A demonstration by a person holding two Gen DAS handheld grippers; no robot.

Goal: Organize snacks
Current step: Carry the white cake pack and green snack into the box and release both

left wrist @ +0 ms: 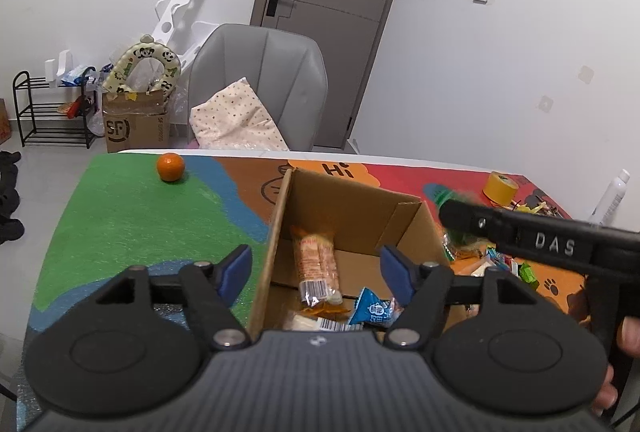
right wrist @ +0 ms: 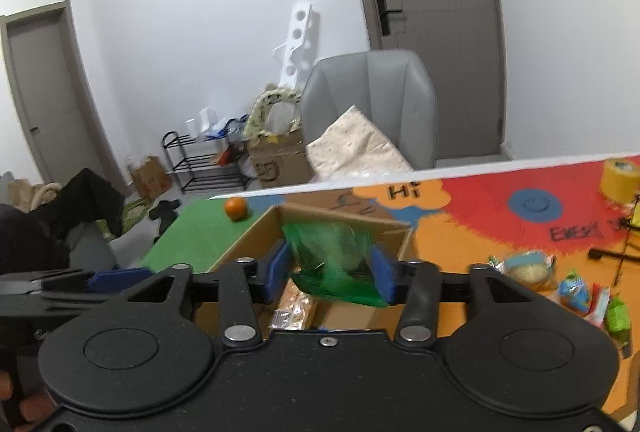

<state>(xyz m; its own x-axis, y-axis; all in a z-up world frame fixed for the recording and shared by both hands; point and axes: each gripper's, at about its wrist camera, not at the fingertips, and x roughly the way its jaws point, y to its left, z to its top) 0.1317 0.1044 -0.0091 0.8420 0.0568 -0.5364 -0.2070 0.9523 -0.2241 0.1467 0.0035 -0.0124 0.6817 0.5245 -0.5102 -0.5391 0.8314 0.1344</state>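
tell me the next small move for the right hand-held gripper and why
Probably pull the right hand-held gripper back and go for another snack. Its jaws stand apart around the blurred green packet, which looks to be dropping into the box; loose snacks remain on the mat to its right.

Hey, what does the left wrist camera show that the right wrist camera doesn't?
Only the left wrist view shows the blue triangular packet inside the cardboard box and the white bottle at the table's far right.

Only the right wrist view shows the green packet between the right gripper jaws, above the box, plus a second door.

Both show the orange, the yellow tape roll, the orange-wrapped snack in the box and the grey chair.
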